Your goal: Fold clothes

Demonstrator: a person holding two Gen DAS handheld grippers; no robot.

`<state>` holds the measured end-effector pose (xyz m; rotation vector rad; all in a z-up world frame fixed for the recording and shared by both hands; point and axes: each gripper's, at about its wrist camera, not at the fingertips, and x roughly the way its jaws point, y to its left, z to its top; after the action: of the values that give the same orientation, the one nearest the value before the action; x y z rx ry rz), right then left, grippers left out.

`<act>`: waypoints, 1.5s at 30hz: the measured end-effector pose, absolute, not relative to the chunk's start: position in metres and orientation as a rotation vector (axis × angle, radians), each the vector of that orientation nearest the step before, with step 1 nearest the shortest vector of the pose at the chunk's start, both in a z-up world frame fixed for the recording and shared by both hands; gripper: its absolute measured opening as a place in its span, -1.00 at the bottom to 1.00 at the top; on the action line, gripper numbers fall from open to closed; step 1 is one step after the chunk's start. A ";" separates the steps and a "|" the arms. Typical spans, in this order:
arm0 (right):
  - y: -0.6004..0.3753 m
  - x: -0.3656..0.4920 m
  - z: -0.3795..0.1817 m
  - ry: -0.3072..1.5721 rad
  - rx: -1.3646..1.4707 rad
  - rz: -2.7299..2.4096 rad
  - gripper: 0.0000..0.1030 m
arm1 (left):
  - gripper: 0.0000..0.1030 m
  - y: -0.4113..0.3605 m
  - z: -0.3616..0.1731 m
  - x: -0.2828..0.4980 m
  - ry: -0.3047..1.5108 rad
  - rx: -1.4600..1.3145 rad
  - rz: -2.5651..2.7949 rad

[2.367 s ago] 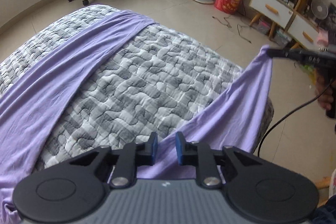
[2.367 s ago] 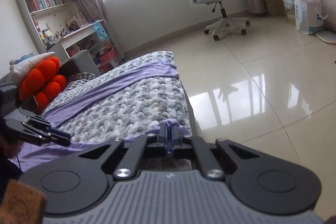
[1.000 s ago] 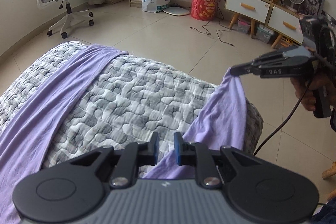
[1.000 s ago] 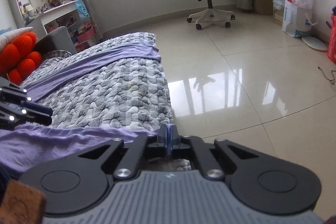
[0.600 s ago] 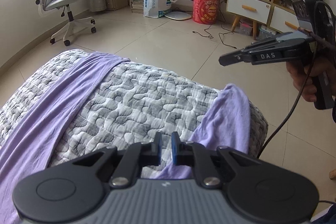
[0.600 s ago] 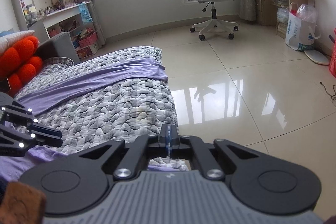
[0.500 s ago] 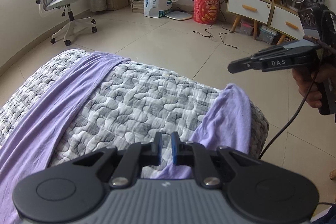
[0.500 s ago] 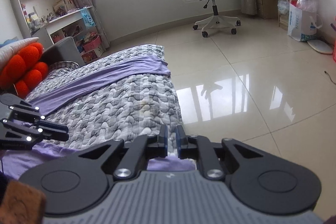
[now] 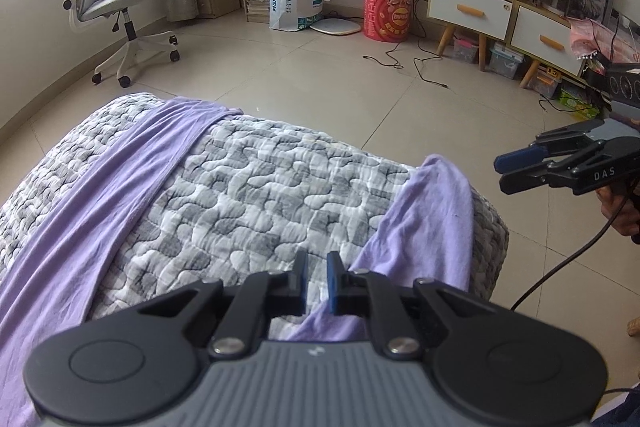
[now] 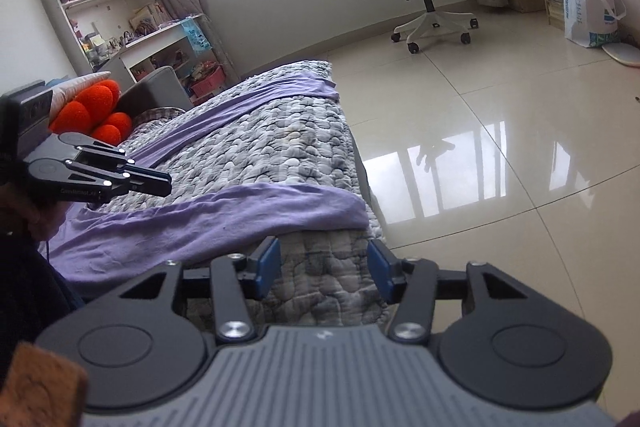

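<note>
Now the purple garment (image 9: 428, 223) lies draped over the quilted bed (image 9: 256, 195), one leg at each side, thin and limp. Right gripper (image 10: 324, 267) hovers off the bed's corner, jaws wide apart and empty. Left gripper (image 9: 315, 281) has its jaws slightly parted; whether cloth sits between them, I can't quite tell. Best pinched at the hem corners.

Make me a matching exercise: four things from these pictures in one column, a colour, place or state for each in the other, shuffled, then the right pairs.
Things
1. right gripper
2. purple garment
3. office chair
4. red bucket

Descriptions
A. holds a purple ball on top
B. stands on the tiled floor near the window
C. open, holding nothing
D. draped over the quilted cover

Pairs: 1-C, 2-D, 3-B, 4-A
</note>
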<state>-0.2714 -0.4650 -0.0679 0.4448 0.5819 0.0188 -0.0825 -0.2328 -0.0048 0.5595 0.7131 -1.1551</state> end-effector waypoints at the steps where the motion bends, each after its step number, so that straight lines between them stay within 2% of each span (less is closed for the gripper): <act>1: -0.463 -0.268 -0.071 0.581 0.460 0.024 0.02 | -0.81 -0.233 -0.005 -0.082 0.715 0.560 -1.156; 5: -0.461 -0.258 -0.079 0.570 0.504 0.055 0.02 | -0.81 -0.233 -0.008 -0.082 0.723 0.573 -1.155; 9: -0.472 -0.256 -0.088 0.565 0.580 0.053 -0.16 | -0.81 -0.232 -0.008 -0.082 0.725 0.574 -1.155; 12: -0.477 -0.258 -0.094 0.570 0.593 0.051 -0.22 | -0.81 -0.232 -0.007 -0.083 0.723 0.572 -1.159; 24: -0.458 -0.224 -0.062 0.622 0.473 -0.023 -0.22 | -0.80 -0.233 -0.005 -0.087 0.704 0.575 -1.187; 34: -0.455 -0.202 -0.056 0.679 0.525 -0.064 -0.24 | -0.75 -0.235 -0.010 -0.091 0.713 0.621 -1.186; 36: -0.452 -0.204 -0.055 0.669 0.531 -0.066 -0.54 | -0.75 -0.238 -0.016 -0.096 0.700 0.674 -1.182; 41: -0.446 -0.213 -0.055 0.634 0.568 -0.096 -0.93 | -0.75 -0.240 -0.018 -0.100 0.687 0.710 -1.180; 45: -0.454 -0.232 -0.052 0.598 0.629 -0.135 -0.94 | -0.75 -0.238 -0.018 -0.100 0.682 0.712 -1.181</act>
<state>-0.2320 -0.4541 -0.0523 0.6294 0.5978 -0.1348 -0.1000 -0.2381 -0.0184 0.7119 0.6825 -1.1809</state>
